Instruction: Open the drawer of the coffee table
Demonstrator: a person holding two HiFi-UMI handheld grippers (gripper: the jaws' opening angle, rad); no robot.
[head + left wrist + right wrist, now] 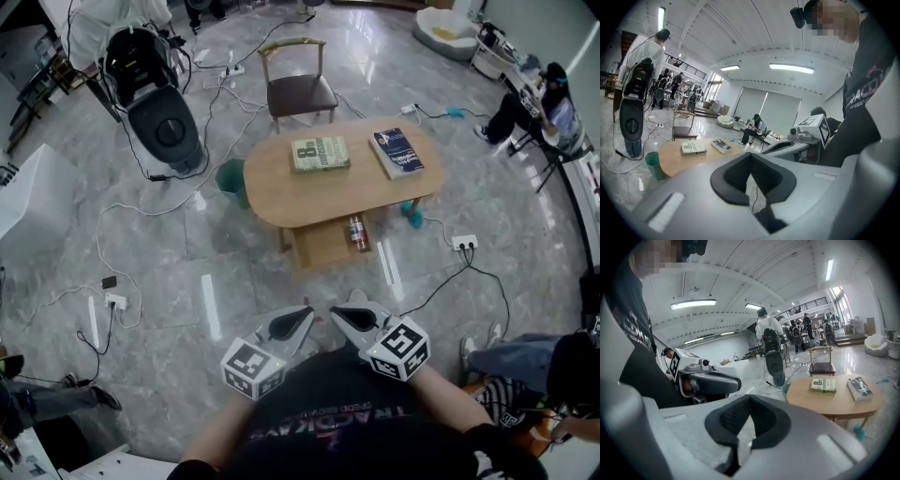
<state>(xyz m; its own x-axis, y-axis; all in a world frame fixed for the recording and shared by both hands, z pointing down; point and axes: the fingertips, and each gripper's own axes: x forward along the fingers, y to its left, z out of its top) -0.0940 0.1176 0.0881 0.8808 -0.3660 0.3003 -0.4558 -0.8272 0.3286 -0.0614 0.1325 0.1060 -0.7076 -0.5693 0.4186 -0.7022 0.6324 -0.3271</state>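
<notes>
An oval wooden coffee table (281,187) stands mid-floor, well ahead of me. Below its near edge a light wooden drawer (323,248) sticks out toward me, with a small bottle (357,232) lying in it. A green book (320,154) and a blue book (397,152) lie on top. My left gripper (304,313) and right gripper (337,313) are close to my chest, side by side, far short of the table. Both are shut and hold nothing. The left gripper view shows shut jaws (751,180) and the table (677,161) beyond; the right gripper view shows shut jaws (746,425) and the table (834,401).
A chair (298,89) stands behind the table and a teal bin (231,175) at its left end. A black machine (159,112) is at the back left. Cables and power strips (464,243) lie on the floor. People sit at the right (548,103).
</notes>
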